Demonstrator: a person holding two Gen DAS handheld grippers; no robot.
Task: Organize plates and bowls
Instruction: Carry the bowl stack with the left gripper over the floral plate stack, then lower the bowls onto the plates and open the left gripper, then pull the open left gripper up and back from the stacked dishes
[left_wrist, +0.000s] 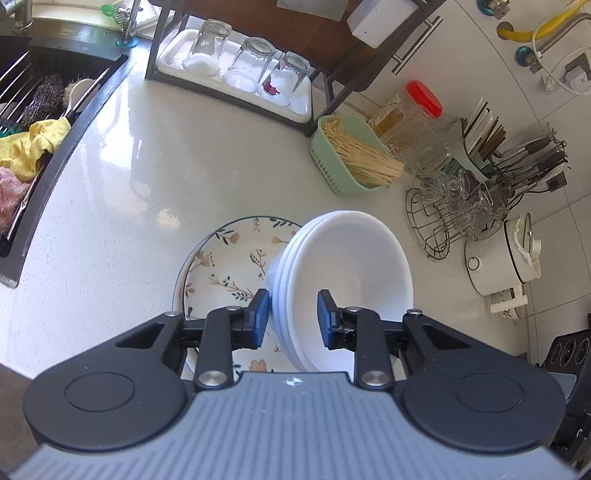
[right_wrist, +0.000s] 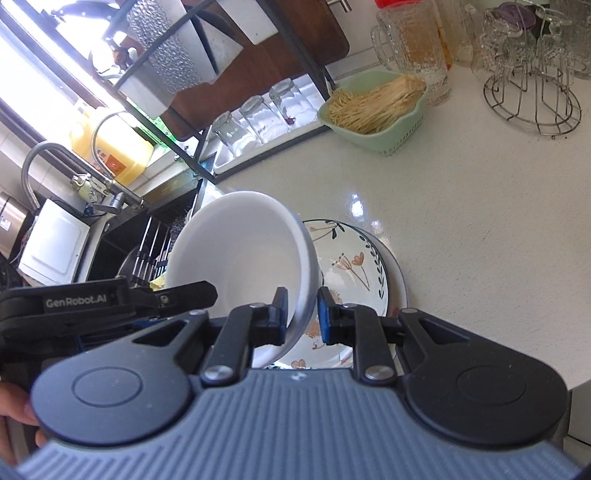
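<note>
Both your grippers pinched the white bowls above the floral plate.

Your left gripper (left_wrist: 291, 317) clamped the stacked white bowls (left_wrist: 343, 280) by their left rims; your right gripper (right_wrist: 303, 314) nipped the opposite rim; floral plate (left_wrist: 225, 266) lay on the counter (left_wrist: 129, 177) beneath.

The only wording that reads clearly is "GenRobot.AI", in pale letters on the black arm of the left tool (right_wrist: 107, 299), seen from the right wrist. The yellow jug (right_wrist: 110, 151) behind the tap carries an orange label, perhaps with characters, too blurred to read.
</note>
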